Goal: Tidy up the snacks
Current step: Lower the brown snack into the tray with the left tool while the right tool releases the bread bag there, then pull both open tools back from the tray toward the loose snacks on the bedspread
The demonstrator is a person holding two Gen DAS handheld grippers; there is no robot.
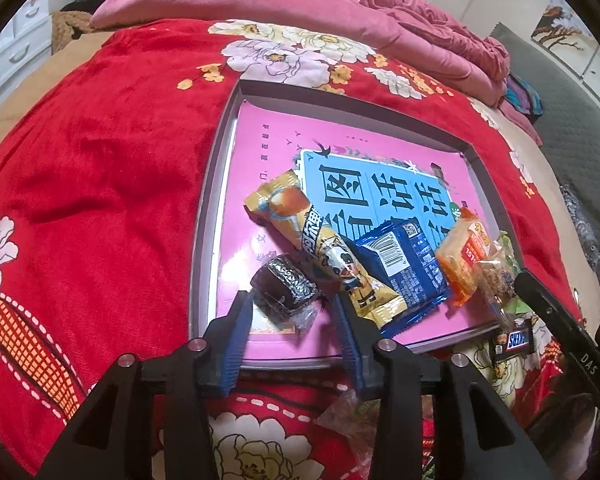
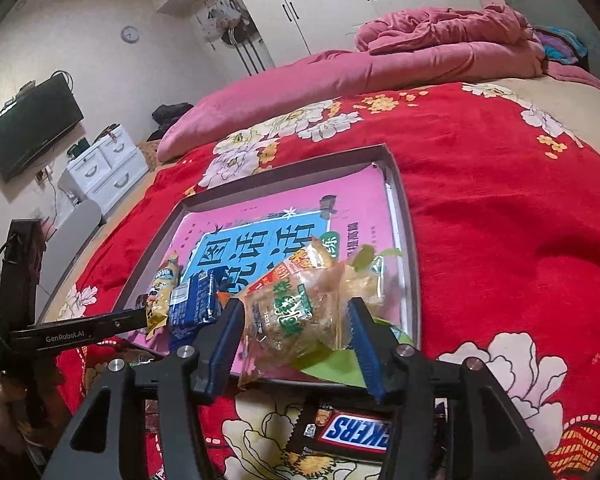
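A grey tray (image 1: pixel 204 216) lined with a pink and blue book lies on the red floral bedspread. In it are a yellow bar (image 1: pixel 320 240), a blue packet (image 1: pixel 404 272), an orange packet (image 1: pixel 466 256) and a dark chocolate cake in clear wrap (image 1: pixel 284 292). My left gripper (image 1: pixel 291 298) is open, with the cake lying loose between its blue fingers. My right gripper (image 2: pixel 294 312) is open around a clear bag with green print (image 2: pixel 296 312), which rests on the tray's (image 2: pixel 404 216) near rim. A Snickers bar (image 2: pixel 356 432) lies on the bedspread just outside the tray.
A clear-wrapped snack (image 1: pixel 348 412) lies on the bedspread under my left gripper. A rumpled pink quilt (image 2: pixel 440 48) covers the far side of the bed. White drawers (image 2: pixel 104 168) and a wall TV (image 2: pixel 32 128) stand at the left.
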